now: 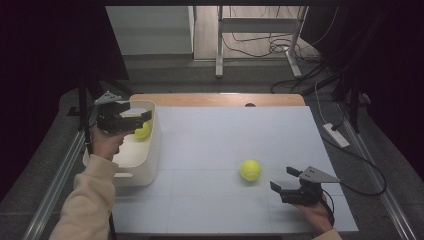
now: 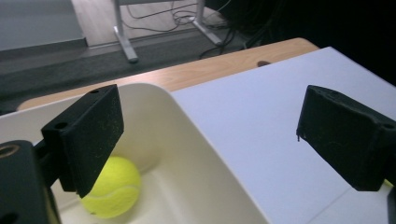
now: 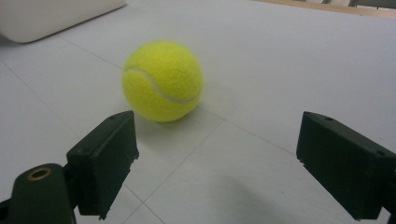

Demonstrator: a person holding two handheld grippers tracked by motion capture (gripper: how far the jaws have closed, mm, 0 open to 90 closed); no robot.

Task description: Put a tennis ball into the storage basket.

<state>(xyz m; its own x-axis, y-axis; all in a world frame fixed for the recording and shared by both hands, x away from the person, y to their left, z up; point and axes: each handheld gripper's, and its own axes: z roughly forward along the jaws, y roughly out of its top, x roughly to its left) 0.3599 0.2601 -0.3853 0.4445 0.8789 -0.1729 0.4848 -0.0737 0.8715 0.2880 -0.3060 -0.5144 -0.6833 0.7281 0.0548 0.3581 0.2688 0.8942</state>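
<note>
Fuzzy felt covers the tennis ball (image 3: 162, 80); the cream bin (image 2: 196, 154) looks smooth matt plastic; the tabletop (image 1: 235, 150) is matt white, edged in wood.

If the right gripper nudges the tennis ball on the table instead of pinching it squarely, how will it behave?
The tennis ball is round and sits free on the flat white table, so it would probably roll away. Its fuzzy felt likely grips the right gripper well once pinched.

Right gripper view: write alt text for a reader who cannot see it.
A yellow-green tennis ball rests on a white tabletop, just beyond the right gripper, whose two black jaws stand wide apart and clear of the ball. A corner of a cream bin sits at upper left.
</note>
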